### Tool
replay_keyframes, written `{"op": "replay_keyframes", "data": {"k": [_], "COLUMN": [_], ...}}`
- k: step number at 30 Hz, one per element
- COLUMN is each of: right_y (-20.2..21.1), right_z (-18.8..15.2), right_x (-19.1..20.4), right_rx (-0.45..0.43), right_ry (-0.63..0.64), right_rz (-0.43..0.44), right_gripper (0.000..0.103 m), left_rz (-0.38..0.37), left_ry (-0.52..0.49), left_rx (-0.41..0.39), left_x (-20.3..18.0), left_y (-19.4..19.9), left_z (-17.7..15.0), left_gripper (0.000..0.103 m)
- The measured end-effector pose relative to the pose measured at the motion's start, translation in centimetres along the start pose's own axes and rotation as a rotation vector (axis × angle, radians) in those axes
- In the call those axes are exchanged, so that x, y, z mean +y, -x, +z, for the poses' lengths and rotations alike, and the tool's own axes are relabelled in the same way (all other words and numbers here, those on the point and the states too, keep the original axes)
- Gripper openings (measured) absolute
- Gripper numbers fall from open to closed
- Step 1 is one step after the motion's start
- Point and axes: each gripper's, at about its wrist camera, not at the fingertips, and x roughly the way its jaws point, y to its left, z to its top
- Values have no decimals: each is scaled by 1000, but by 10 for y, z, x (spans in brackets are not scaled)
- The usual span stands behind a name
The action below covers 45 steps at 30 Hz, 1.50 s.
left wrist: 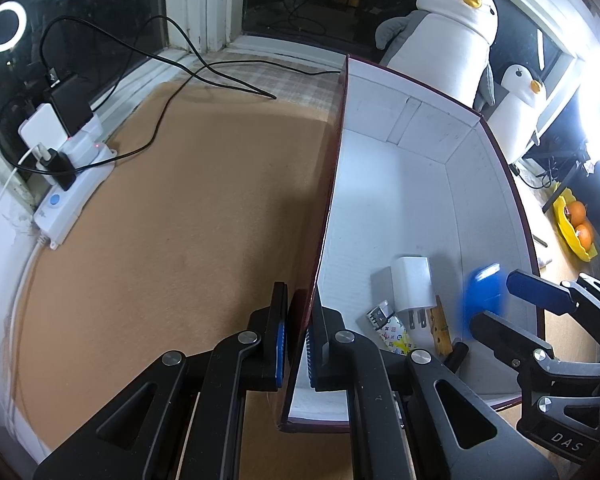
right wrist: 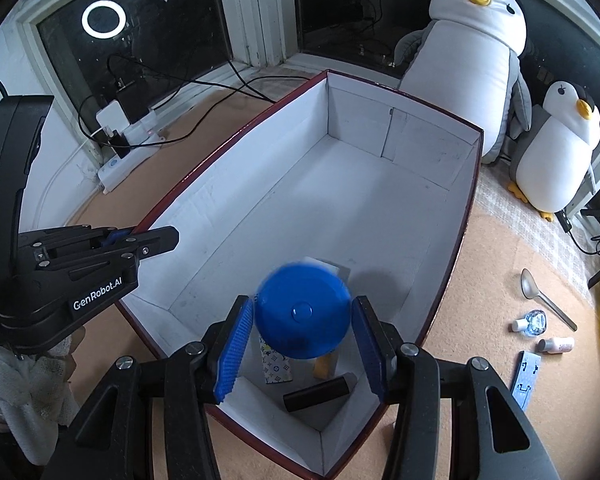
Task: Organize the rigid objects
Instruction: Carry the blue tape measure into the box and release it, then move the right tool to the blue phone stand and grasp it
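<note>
Left gripper (left wrist: 298, 340): fingers pinching the box's (right wrist: 400, 216) left wall near its near corner. Right gripper (right wrist: 302, 344): fingers spread, blue disc (right wrist: 302, 312) between them over the box's near end, blurred, pads not touching it. On the box floor below: white charger (left wrist: 414, 284), patterned stick (left wrist: 394, 330), wooden clothespin (left wrist: 440, 330), black cylinder (right wrist: 316, 394).

A charger (left wrist: 414, 286), clothespin (left wrist: 440, 330) and patterned stick (left wrist: 392, 330) lie inside the box (right wrist: 400, 128). Two penguins (right wrist: 476, 60) stand behind it. A spoon (right wrist: 542, 298) lies to its right.
</note>
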Motion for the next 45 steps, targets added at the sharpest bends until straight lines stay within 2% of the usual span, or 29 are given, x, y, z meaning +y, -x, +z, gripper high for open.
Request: {"op": "replay_keyframes", "data": {"k": [4, 11, 22, 34, 45], "right_y": [3, 12, 38, 52, 37], "right_z": [1, 0, -7, -28, -73], "right_x": [-3, -12, -53, -118, -202], "right_rx": [-13, -37, -89, -108, -31], "right_ry": [-10, -39, -129, -246, -392], "right_rz": [5, 20, 17, -36, -108], "right_gripper": [55, 55, 55, 55, 55], "left_rz": [5, 13, 33, 58, 97], "left_ry": [-2, -5, -3, -1, -9], "left_rx": [2, 6, 25, 41, 60], "left_x": [-1, -3, -6, -9, -15], "left_y": [0, 0, -2, -4, -10], "left_z": [0, 1, 4, 8, 13], "left_gripper": [7, 7, 7, 7, 7]}}
